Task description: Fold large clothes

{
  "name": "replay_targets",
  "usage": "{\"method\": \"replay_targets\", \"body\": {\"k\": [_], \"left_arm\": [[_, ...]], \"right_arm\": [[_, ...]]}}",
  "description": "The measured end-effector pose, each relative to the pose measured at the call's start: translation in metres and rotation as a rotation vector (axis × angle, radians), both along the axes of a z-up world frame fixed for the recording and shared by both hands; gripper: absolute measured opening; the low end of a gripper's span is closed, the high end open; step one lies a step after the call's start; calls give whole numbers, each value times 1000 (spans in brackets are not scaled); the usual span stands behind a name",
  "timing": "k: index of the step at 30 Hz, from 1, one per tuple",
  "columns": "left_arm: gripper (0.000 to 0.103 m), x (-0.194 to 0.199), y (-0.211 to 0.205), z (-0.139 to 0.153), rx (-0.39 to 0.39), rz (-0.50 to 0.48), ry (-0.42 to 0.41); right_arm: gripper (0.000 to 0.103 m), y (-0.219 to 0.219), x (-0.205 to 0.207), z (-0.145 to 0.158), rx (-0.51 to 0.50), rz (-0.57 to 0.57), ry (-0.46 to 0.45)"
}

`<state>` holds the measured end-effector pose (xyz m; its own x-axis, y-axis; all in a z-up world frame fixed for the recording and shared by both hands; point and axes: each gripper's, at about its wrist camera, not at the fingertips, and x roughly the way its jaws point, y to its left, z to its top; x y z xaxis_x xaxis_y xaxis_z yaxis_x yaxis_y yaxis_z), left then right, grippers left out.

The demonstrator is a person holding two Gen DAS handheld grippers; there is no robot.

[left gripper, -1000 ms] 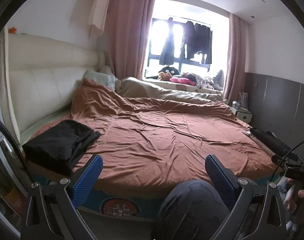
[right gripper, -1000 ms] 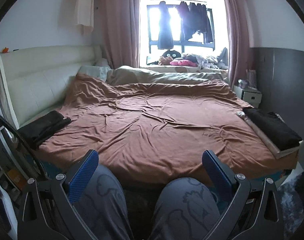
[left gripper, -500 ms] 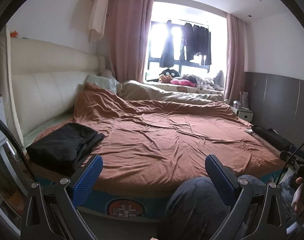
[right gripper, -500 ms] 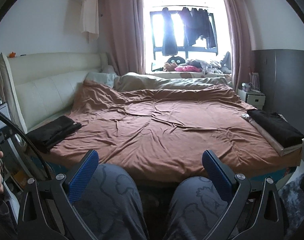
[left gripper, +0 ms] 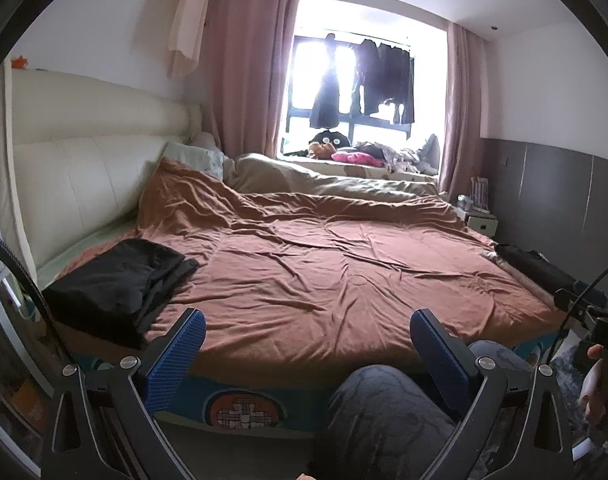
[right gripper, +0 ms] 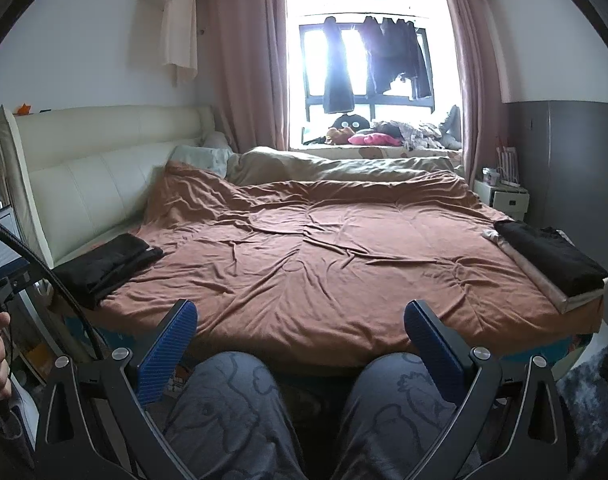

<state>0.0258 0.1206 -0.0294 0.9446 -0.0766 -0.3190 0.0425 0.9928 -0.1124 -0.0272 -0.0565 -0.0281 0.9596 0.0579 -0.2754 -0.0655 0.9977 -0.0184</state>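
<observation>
A dark folded garment [left gripper: 115, 280] lies on the near left corner of the bed; it also shows in the right wrist view [right gripper: 107, 262]. Another dark folded garment [right gripper: 550, 256] rests on a beige folded cloth [right gripper: 544, 286] at the bed's right edge, seen in the left wrist view as a dark strip [left gripper: 540, 266]. My left gripper [left gripper: 308, 344] is open and empty, held in front of the bed's near edge. My right gripper [right gripper: 299, 336] is open and empty, above the person's knees [right gripper: 231, 400].
A rust-brown duvet [right gripper: 324, 264] covers the bed, with a cream headboard [right gripper: 83, 168] on the left. A nightstand [right gripper: 508, 200] stands at the far right. Clothes hang at the window [right gripper: 368, 64]. The person's hand [left gripper: 600, 380] holds the other gripper at the right.
Both cameras have tilted up and pulled back slightly, showing more of the ceiling and window. The fingers stay wide apart. Nothing on the bed has moved.
</observation>
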Motion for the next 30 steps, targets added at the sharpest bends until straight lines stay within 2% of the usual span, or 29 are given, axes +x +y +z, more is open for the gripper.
{"method": "replay_targets", "body": {"k": [30], "left_arm": [[102,-1,6,0,3,64,-13]], "right_arm": [[103,3,8,-2,3,-8,11]]}}
